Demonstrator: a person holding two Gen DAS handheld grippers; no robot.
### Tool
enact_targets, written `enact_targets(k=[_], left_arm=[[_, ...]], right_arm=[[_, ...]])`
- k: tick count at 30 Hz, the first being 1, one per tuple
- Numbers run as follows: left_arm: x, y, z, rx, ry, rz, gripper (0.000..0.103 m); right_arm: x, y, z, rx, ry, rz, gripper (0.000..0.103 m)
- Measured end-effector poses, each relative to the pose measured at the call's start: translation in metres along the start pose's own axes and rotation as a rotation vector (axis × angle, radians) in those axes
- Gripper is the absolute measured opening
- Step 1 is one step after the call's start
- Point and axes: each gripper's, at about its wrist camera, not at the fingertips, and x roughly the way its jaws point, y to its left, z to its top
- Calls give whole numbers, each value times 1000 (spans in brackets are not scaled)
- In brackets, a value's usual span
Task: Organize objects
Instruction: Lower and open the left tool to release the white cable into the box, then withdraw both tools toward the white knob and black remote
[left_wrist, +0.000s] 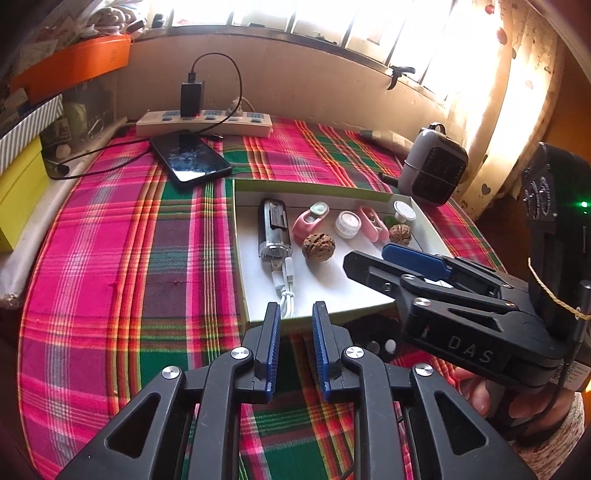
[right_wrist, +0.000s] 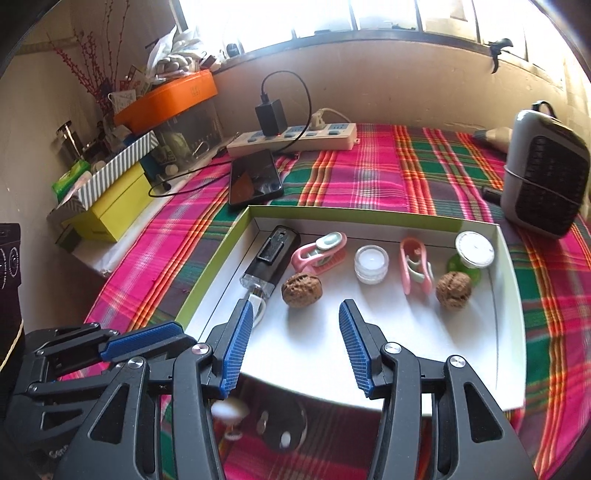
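The shallow white tray (right_wrist: 511, 332) with its lime-green outer wall lay on the counter (right_wrist: 369, 177), which was covered by a pink, green and red plaid cloth. Inside it, along the far side, sat a black-and-clear power bank (right_wrist: 271, 254) with a white cable (left_wrist: 286, 291) trailing from its near end, a pink clip (right_wrist: 319, 253), a small white jar (right_wrist: 371, 264), a second pink clip (right_wrist: 415, 269) and a white-capped item on a green base (right_wrist: 472, 253). Two walnuts rested in front of that row: one (right_wrist: 301, 290) just beside the power bank, the other (right_wrist: 453, 289) near the right wall.

The left tool (left_wrist: 295, 317) hung over the tray's near edge, its blue pads a little apart with nothing between them. The right tool (right_wrist: 295, 317) hovered over the near part of the tray, jaws spread wide and empty, the first walnut lying just beyond its tips.

Behind the tray lay a black phone (left_wrist: 190, 157), touching the tray's far corner in the right wrist view, and farther back a white power strip (left_wrist: 203, 123) with a black charger (left_wrist: 192, 98) plugged in. A grey fan heater (right_wrist: 546, 177) stood at the right.
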Motion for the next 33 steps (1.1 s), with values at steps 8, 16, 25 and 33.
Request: enact_targets(k=[8, 16, 25, 33], left_arm=[[-9, -4, -17, 12, 1, -19, 19], [-9, -7, -33, 19, 20, -49, 22], [1, -8, -40, -8, 33, -104, 31], [14, -12, -34, -6, 41, -93, 32]], right_arm=[[-25, 0, -19, 17, -27, -23, 50], [-41, -9, -43, 41, -45, -43, 50], [-49, -23, -67, 97, -34, -64, 50], [-53, -26, -75, 117, -33, -61, 50]])
